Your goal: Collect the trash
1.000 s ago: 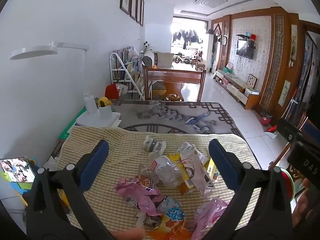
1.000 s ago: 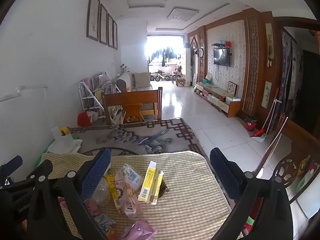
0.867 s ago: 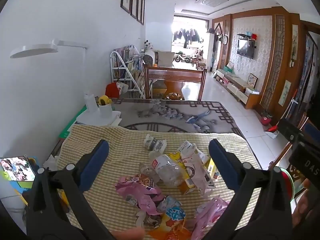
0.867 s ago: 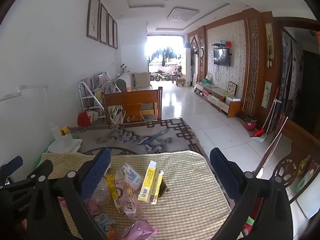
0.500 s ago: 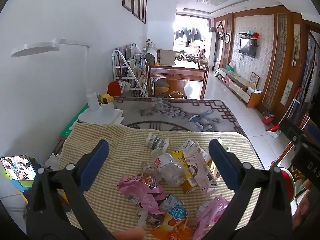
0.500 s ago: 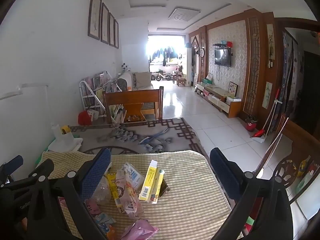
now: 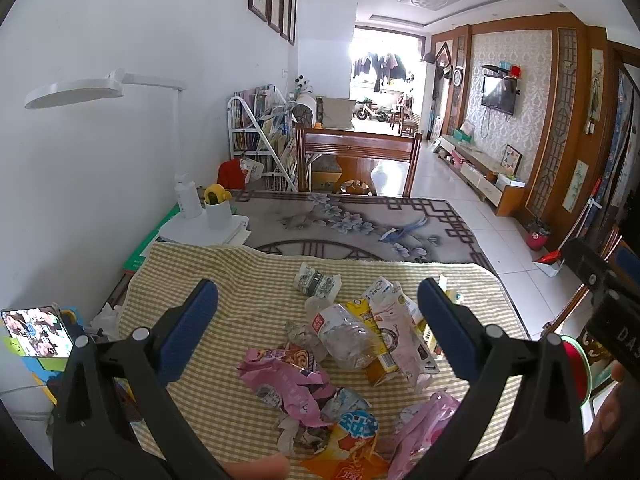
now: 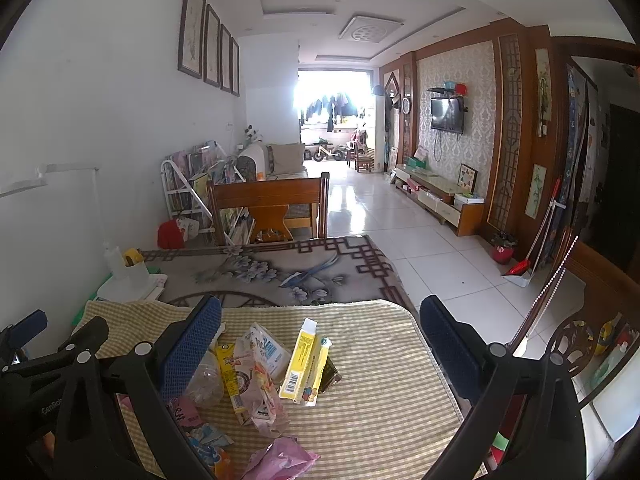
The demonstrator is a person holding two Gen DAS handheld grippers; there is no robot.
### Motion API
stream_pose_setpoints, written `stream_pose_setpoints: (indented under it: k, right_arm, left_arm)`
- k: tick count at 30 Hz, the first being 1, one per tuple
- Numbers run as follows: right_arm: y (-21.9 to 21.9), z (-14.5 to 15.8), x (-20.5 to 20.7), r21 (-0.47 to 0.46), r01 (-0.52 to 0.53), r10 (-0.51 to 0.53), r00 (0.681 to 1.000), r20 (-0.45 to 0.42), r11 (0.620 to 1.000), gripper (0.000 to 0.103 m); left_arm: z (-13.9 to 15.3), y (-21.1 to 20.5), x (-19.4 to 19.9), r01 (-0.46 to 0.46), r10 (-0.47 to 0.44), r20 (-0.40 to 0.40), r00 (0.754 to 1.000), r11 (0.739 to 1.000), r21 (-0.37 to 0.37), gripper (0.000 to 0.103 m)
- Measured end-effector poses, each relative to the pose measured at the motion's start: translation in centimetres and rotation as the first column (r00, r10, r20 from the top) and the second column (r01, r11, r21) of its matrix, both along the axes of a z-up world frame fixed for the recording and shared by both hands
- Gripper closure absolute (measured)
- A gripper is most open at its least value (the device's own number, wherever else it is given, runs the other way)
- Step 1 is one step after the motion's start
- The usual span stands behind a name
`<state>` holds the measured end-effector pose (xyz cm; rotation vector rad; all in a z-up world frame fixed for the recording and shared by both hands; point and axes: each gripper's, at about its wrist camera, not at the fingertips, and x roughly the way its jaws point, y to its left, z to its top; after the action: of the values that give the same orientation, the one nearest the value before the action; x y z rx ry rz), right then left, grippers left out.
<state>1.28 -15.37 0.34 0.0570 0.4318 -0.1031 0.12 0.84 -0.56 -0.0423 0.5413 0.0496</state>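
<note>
On the checked cloth (image 7: 208, 280), a heap of trash: crushed bottle (image 7: 348, 336) at centre, carton (image 7: 316, 280) behind it, crumpled wrapper (image 7: 288, 380) in front, flattened boxes (image 8: 304, 360) to the right. Behind the cloth, a patterned table cover (image 7: 360, 224), with a lamp base (image 7: 200, 232) at its left edge. Farther back, a wooden chair (image 7: 356, 160).

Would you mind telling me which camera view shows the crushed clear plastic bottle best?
The left wrist view: the crushed clear plastic bottle lies almost unobstructed, red label visible. In the right wrist view, the bottle is largely hidden behind a finger of the right tool.
</note>
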Motion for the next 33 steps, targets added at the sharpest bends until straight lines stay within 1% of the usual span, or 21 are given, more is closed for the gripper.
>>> stream_pose_setpoints:
  k: [10, 18, 25, 33]
  right_arm:
    - [0.0, -0.3, -0.3, -0.002, 0.001, -0.001, 1.000, -0.003, 1.000, 0.007]
    - [-0.5, 0.0, -0.6, -0.003, 0.000, 0.000, 1.000, -0.009, 1.000, 0.007]
    - [-0.3, 0.4, -0.9, -0.045, 0.007, -0.008, 1.000, -0.023, 0.999, 0.007]
    - [0.0, 0.5, -0.7, -0.068, 0.015, -0.017, 1.000, -0.025, 0.998, 0.007]
  left_arm:
    - [-0.1, 0.2, 0.0, -0.005, 0.005, -0.008, 1.000, 1.000, -0.003, 0.005]
    - [-0.2, 0.2, 0.0, -0.012, 0.012, -0.012, 1.000, 1.000, -0.003, 0.005]
    - [-0.3, 0.4, -0.1, -0.014, 0.014, -0.016, 1.000, 1.000, -0.005, 0.005]
    - [-0.4, 0.4, -0.2, -0.008, 0.008, -0.022, 1.000, 1.000, -0.002, 0.005]
